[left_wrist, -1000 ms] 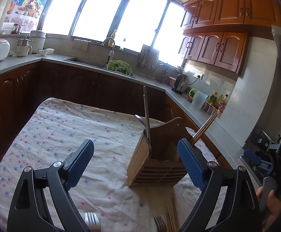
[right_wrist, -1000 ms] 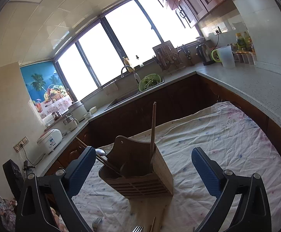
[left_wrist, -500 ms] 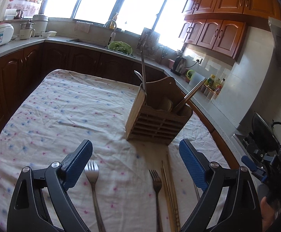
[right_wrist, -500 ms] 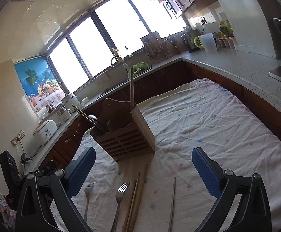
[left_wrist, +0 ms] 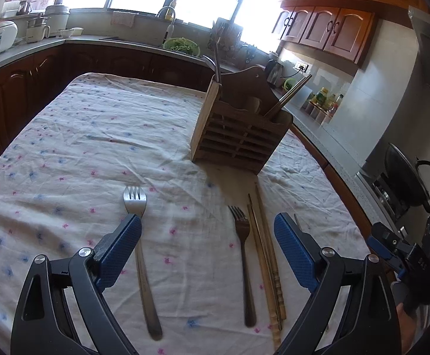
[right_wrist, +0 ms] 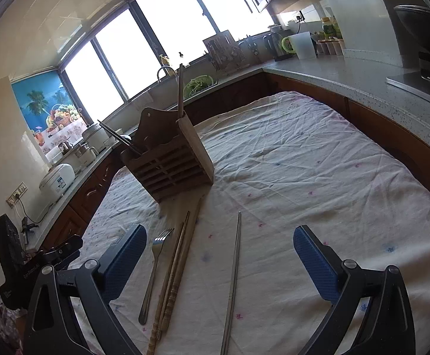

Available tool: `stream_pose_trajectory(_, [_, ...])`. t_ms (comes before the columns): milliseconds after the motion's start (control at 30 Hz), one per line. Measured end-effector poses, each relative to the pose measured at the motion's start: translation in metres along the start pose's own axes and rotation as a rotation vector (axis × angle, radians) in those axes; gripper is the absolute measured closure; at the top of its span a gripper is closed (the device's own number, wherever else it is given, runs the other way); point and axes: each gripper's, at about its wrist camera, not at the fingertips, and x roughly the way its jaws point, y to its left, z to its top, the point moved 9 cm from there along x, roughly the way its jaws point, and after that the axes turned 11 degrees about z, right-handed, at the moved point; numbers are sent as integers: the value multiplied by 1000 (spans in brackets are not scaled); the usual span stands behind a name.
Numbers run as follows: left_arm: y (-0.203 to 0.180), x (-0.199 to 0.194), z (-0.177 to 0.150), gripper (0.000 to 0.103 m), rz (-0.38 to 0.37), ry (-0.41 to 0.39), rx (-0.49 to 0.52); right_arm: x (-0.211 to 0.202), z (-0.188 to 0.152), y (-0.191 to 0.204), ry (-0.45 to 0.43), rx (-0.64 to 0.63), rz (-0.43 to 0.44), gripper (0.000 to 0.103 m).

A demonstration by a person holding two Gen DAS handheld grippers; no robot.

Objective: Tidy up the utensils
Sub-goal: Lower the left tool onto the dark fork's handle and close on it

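Observation:
A wooden slatted utensil holder (left_wrist: 240, 130) stands on the cloth-covered table (left_wrist: 82, 148), with a few utensil handles sticking out; it also shows in the right wrist view (right_wrist: 170, 167). In front of it lie a silver fork (left_wrist: 139, 254), a darker fork (left_wrist: 243, 254) and wooden chopsticks (left_wrist: 266, 260). The right wrist view shows the darker fork (right_wrist: 154, 269), the wooden chopsticks (right_wrist: 175, 269) and metal chopsticks (right_wrist: 234, 278). My left gripper (left_wrist: 207, 251) is open above the two forks. My right gripper (right_wrist: 219, 261) is open above the chopsticks. Both are empty.
Dark wood kitchen counters (left_wrist: 22, 56) ring the table. A sink with a green colander (left_wrist: 181, 46) stands behind the holder. A rice cooker (right_wrist: 56, 179), jars and a kettle sit on the counters. A stove with a pan (left_wrist: 407, 174) is at the right.
Both grippers have tilted down and drawn back from the holder, so the forks and chopsticks on the cloth have come into view. Both stay open.

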Motion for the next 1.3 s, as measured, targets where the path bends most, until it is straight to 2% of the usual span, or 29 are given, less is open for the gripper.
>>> stream_pose_trajectory(433, [-4,19,-13,10,3,60,15,14,-11,0,47,-42,-19,3])
stream_pose_trajectory(767, [-15,36,-14,10,-17,118,47,33,-14,-6,114,-55,-44,19])
stream_pose_trajectory(900, [-23,45,-17,10,-24,153,81,43,-14,-5,140,-67,-50,21])
stream_pose_trajectory(1000, [-33,54,-21,10,-20,178,129,52,-15,-5,171,-79,-58,31])
stream_pose_trajectory(1167, [-50,69,-25,19,-36,222,178,70,-17,-8,229,-99,-75,51])
stream_pose_trajectory(1300, [-58,80,-27,24,-44,257,200,86,-20,-12,281,-105,-80,60])
